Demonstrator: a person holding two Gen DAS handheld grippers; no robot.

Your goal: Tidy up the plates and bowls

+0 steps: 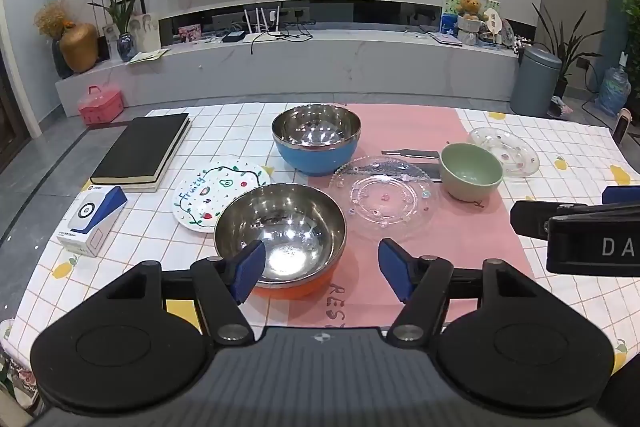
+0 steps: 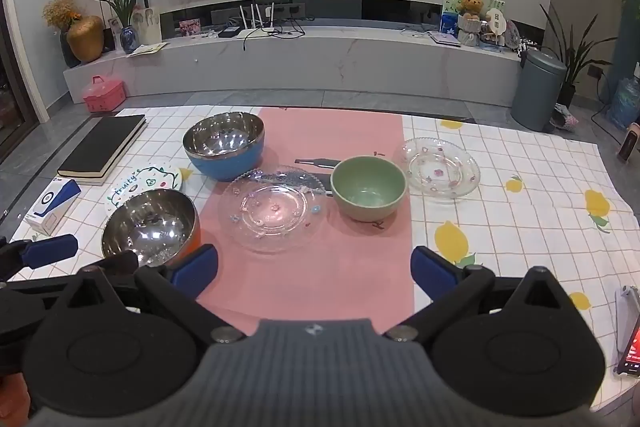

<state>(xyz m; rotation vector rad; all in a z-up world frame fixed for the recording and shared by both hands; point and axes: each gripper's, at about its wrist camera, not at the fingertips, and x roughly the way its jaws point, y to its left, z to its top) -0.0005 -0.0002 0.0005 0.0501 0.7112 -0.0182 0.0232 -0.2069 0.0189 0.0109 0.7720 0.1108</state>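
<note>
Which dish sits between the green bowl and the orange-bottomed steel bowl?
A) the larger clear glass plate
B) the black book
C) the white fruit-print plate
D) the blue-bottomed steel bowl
A: the larger clear glass plate lies on the pink mat, with the green bowl on one side and the orange-bottomed steel bowl on the other.

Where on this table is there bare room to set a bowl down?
Free: pink mat in front of the large clear glass plate, and the lemon-print cloth right of the green ceramic bowl. Crowded: around the orange-bottomed steel bowl.
</note>
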